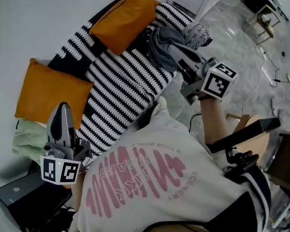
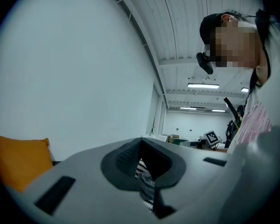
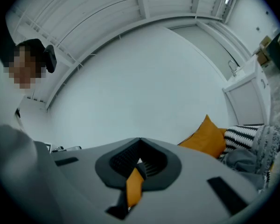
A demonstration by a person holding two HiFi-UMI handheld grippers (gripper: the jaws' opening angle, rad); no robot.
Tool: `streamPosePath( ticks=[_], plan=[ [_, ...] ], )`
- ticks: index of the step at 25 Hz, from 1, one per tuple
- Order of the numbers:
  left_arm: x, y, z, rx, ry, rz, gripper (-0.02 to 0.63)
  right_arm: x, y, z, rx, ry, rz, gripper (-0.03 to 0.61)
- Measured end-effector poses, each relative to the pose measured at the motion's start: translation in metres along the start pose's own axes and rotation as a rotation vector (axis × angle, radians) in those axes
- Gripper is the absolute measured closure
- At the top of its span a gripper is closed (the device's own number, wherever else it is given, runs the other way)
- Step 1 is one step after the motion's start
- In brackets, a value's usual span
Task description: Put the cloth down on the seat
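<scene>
A crumpled grey cloth [image 1: 159, 45] lies at the far right end of the black-and-white striped sofa seat [image 1: 116, 86]. My right gripper [image 1: 175, 50] hovers level beside and over the cloth, its tip at the cloth's edge. In the right gripper view the cloth [image 3: 245, 160] lies off to the right, outside the jaws, and my right gripper [image 3: 135, 181] is shut with nothing in it; only an orange sliver shows through the slit. My left gripper [image 1: 63, 109] is held near the sofa's left end. In its own view the left gripper [image 2: 144, 174] is shut and empty, with stripes showing through the slit.
Two orange cushions [image 1: 123, 18] [image 1: 48, 93] lean on the sofa back. A speckled grey pillow [image 1: 198, 33] sits at the right end and a pale green cloth [image 1: 26, 139] at the left. A black box [image 1: 19, 202] and wooden furniture [image 1: 261, 134] stand nearby.
</scene>
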State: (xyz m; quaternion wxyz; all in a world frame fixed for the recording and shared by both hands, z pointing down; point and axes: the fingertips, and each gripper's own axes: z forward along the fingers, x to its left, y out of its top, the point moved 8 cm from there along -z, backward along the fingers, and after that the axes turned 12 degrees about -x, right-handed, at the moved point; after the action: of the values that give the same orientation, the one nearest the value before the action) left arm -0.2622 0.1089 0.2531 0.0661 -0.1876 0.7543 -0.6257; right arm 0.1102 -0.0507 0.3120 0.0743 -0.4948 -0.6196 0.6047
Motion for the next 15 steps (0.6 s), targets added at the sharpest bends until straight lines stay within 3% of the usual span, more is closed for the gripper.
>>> streamPosePath(
  ticks=[5,15],
  plan=[
    [0.003,0.001,-0.004,0.004,-0.056,-0.019,0.612,0.021,-0.001,-0.024,-0.030,-0.043,-0.036,0.566],
    [0.005,-0.001,-0.008,-0.024,-0.063,-0.032,0.612,0.018,0.003,-0.043,-0.011,-0.140,-0.120,0.568]
  ],
)
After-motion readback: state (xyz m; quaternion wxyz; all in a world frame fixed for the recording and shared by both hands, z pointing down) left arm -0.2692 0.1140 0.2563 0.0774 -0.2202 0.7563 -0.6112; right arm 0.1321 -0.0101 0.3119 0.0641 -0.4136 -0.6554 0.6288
